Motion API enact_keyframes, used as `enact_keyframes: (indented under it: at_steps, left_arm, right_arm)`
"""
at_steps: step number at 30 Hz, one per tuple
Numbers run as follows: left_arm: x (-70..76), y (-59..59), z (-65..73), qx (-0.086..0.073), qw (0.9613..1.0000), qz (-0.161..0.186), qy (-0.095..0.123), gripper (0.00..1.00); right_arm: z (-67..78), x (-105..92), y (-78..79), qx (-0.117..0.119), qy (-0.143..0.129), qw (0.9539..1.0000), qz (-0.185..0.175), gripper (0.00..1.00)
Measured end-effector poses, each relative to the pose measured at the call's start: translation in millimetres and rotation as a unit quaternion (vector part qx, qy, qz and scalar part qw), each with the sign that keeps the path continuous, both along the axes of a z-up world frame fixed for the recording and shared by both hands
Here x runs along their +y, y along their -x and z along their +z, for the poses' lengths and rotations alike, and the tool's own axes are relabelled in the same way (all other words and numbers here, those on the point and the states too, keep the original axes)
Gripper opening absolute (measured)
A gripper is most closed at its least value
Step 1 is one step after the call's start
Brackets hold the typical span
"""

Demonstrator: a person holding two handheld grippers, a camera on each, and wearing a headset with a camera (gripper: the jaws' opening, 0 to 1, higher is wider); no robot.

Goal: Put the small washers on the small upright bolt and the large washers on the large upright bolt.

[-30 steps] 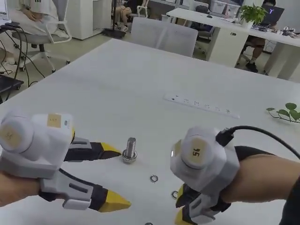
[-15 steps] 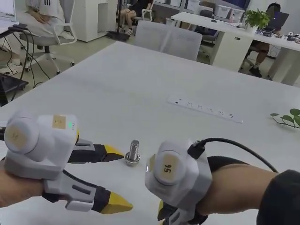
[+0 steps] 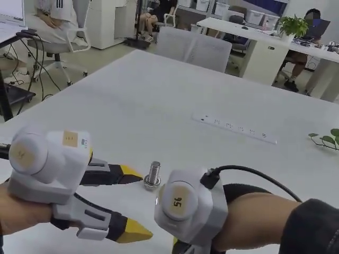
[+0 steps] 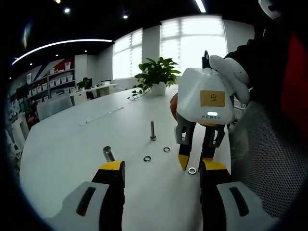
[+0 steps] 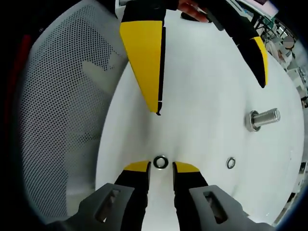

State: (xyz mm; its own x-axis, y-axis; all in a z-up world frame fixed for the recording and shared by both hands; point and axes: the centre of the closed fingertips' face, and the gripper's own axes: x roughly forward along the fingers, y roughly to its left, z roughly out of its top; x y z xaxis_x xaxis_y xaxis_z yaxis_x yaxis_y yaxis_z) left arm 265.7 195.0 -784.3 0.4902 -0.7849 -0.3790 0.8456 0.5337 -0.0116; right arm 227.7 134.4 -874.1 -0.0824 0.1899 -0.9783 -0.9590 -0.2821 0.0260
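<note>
- The left gripper [image 3: 136, 202] was open. Its two yellow-tipped jaws stood wide apart and held nothing.
- The right gripper [image 5: 161, 168] was open by a narrow gap. Its jaws pointed down at the white table [image 3: 159, 95] and nothing was clamped between them.
- One washer [image 5: 160, 161] lay flat on the table in the gap just ahead of the right gripper's jaw tips. Whether the tips touched it could not be determined.
- In the left gripper view, this washer lay directly under the right gripper's tips and just ahead of the left gripper's right-hand jaw.
- The large bolt [image 3: 152, 174] stood upright on its flanged head, just beyond the tip of the left gripper's left-hand jaw. In the head view it stood just beside the right gripper's housing.
- In the right gripper view, the large bolt lay ahead and to the right of that gripper's jaws, apart from them.
- The small bolt [image 4: 152, 130] stood upright farther ahead of the left gripper, in line with the gap between its jaws.
- A second washer [image 4: 147, 158] and a third washer [image 4: 166, 149] lay flat between the left gripper's jaws and the small bolt. They were apart from each other.
- A power strip [image 3: 238, 128] lay well beyond both grippers.
- A potted plant [image 4: 156, 74] stood at the table's far end, beyond the small bolt.
- A mesh chair back [image 5: 62, 110] was to the left of the right gripper's jaws.
</note>
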Motion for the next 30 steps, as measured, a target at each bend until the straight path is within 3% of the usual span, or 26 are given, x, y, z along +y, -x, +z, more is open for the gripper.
enact_keyframes:
  at_steps: [3, 6, 10, 30]
  left_arm:
    - [-0.5, 0.3, 0.5, 0.000, 1.0000, -0.001, 0.001, 0.62]
    - [-0.6, 0.4, 1.0, -0.001, 1.0000, -0.001, 0.001, 0.62]
    - [-0.2, 0.5, 1.9, -0.002, 1.0000, 0.000, 0.003, 0.62]
    - [1.8, -0.6, 2.3, -0.004, 1.0000, 0.004, 0.003, 0.62]
  right_arm:
    - [0.2, -0.2, 0.3, -0.004, 0.001, 1.0000, 0.002, 0.20]
    - [-0.6, -0.4, 2.2, -0.026, 0.008, 0.9994, 0.021, 0.20]
    - [-0.8, 0.0, 4.8, -0.030, 0.009, 0.9991, 0.027, 0.18]
    - [-0.2, 0.7, 0.8, -0.014, -0.004, 0.9998, 0.016, 0.13]
